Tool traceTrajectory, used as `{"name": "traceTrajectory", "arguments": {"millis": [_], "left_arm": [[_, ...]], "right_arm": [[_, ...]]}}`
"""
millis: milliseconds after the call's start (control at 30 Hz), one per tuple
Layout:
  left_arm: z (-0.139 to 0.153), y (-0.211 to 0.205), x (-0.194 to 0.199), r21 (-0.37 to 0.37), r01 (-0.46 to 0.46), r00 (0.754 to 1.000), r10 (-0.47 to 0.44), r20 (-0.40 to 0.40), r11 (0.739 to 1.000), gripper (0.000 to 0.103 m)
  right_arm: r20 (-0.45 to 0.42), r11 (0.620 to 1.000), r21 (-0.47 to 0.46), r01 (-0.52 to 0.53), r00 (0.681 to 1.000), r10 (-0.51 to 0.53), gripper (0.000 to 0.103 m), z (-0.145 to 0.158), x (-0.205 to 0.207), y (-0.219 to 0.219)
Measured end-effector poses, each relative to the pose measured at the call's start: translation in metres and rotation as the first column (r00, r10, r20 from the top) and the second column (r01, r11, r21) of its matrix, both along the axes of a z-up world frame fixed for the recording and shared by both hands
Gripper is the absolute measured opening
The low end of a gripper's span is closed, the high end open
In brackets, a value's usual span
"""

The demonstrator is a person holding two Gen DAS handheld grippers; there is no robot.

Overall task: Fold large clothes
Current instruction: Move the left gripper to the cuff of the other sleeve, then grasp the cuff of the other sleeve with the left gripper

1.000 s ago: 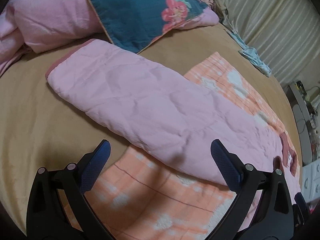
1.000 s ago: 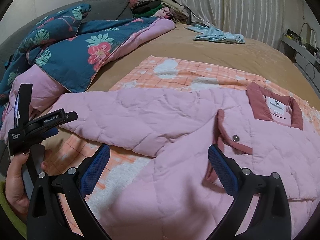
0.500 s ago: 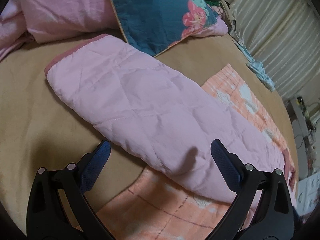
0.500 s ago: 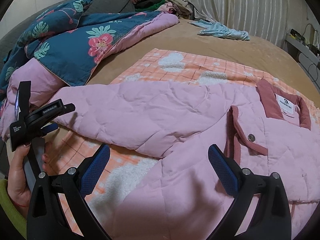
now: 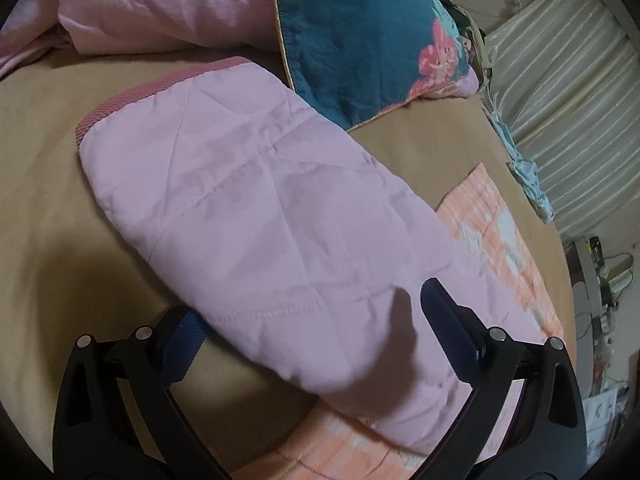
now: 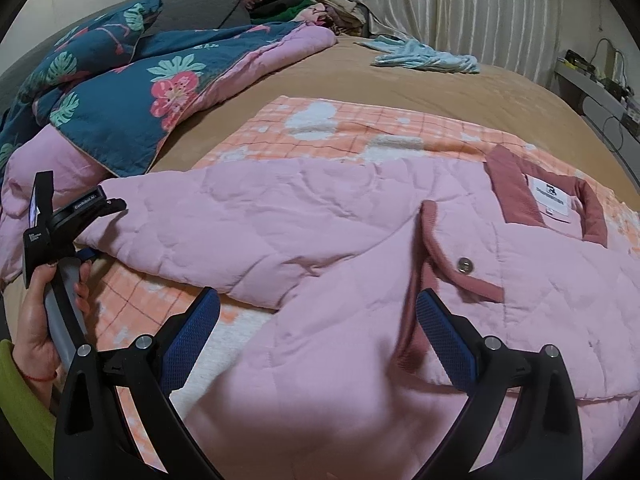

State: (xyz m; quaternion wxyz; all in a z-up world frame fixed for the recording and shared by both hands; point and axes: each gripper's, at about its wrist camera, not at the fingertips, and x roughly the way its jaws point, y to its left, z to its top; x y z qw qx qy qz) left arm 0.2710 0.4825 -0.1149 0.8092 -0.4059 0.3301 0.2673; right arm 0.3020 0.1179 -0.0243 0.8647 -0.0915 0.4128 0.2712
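A pink quilted jacket lies spread on an orange checked blanket on the bed, collar to the right and a snap button on its front edge. Its long sleeve reaches left and ends in a darker ribbed cuff. My left gripper is open and low over the sleeve, one finger on each side of it. A hand holds its handle. My right gripper is open just above the jacket's front, gripping nothing.
A teal floral quilt with pink lining is heaped at the back left, close to the cuff. A light blue cloth lies near the striped curtain. A shelf with cables stands at the right. Tan sheet surrounds the sleeve.
My left gripper has moved closer and lower toward the cuff end, and the sleeve now lies between its fingers. My right gripper has edged nearer to the jacket front.
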Motion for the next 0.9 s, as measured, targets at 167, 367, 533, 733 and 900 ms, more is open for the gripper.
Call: {"name": "traceTrajectory", "arguments": {"millis": [167,367,533,733,900], "left_arm": [[-0.001,0.011,-0.008,-0.018,-0.028,0.999,0.029,0.026,0.999,0.052],[0.025,0.01,-0.014,0.035,-0.021,0.996,0.018,0.084,0.999,0.014],[0.072,-0.01,-0.012,0.146,0.006,0.991,-0.026,0.133,0.989,0.011],[0.132,-0.045,-0.018,0.256,0.055,0.969,-0.114,0.22,0.965,0.01],[0.17,-0.087,-0.019,0.322,0.108,0.937,-0.205,0.283,0.941,0.009]], "right_arm": [[0.006,1.0,-0.007,0.02,1.0,-0.02,0.098,0.001,0.001,-0.013],[0.011,0.999,0.004,0.037,0.999,-0.037,0.098,0.008,-0.001,-0.025],[0.018,0.998,0.016,0.057,0.998,-0.057,0.098,0.016,-0.003,-0.043],[0.031,0.996,0.026,0.09,0.995,-0.091,0.098,0.026,-0.002,-0.068],[0.04,0.992,0.033,0.122,0.992,-0.123,0.098,0.033,-0.004,-0.09]]}}
